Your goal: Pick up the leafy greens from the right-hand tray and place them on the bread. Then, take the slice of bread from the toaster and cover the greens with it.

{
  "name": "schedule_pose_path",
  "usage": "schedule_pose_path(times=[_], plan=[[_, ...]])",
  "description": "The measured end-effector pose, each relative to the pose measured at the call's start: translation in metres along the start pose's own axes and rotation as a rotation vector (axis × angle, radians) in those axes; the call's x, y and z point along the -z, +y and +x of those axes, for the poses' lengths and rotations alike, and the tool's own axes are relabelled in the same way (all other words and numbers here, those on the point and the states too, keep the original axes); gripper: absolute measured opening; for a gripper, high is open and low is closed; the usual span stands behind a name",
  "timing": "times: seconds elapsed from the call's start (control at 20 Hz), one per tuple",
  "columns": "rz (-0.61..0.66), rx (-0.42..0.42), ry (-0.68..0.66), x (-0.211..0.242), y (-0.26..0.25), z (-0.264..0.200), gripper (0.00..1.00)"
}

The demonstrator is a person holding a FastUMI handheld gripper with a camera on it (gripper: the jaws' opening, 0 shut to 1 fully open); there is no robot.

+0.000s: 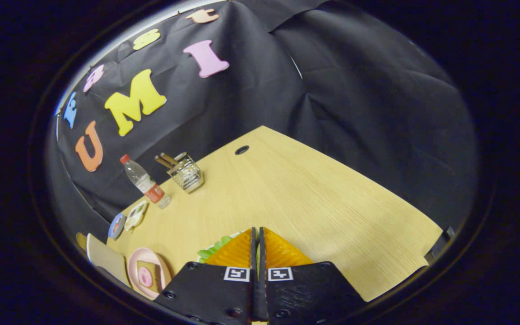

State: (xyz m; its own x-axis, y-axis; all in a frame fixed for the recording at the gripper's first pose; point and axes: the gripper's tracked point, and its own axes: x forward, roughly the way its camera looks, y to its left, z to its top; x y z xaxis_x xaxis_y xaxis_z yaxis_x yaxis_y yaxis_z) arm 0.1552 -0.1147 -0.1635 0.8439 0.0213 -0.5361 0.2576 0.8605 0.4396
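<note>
My gripper [257, 229] is held up over the wooden table [314, 194], its two fingers pressed almost together with only a thin slit between them. Crinkled leafy greens [215, 249] stick out from under the left finger, so the fingers are shut on the greens. Left of the fingers and lower down, a pink plate [133, 262] carries a slice of bread [151, 267] with a pink round slice on top. A beige boxy object [104, 257] stands just left of the plate; I cannot tell whether it is the toaster.
At the table's far left stand a plastic water bottle [145, 183] with a red cap and a wire holder [187, 174] with utensil handles. Two small dishes [127, 220] lie below the bottle. A cable hole [242, 150] marks the far table corner.
</note>
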Motion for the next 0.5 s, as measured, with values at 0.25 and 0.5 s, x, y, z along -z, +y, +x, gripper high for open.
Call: schedule_pose_path(times=[0.25,0.5], plan=[[-0.012,-0.122,-0.086,-0.018,0.058,-0.044,0.0],[-0.036,-0.23,-0.122,-0.016,0.12,-0.082,0.0]])
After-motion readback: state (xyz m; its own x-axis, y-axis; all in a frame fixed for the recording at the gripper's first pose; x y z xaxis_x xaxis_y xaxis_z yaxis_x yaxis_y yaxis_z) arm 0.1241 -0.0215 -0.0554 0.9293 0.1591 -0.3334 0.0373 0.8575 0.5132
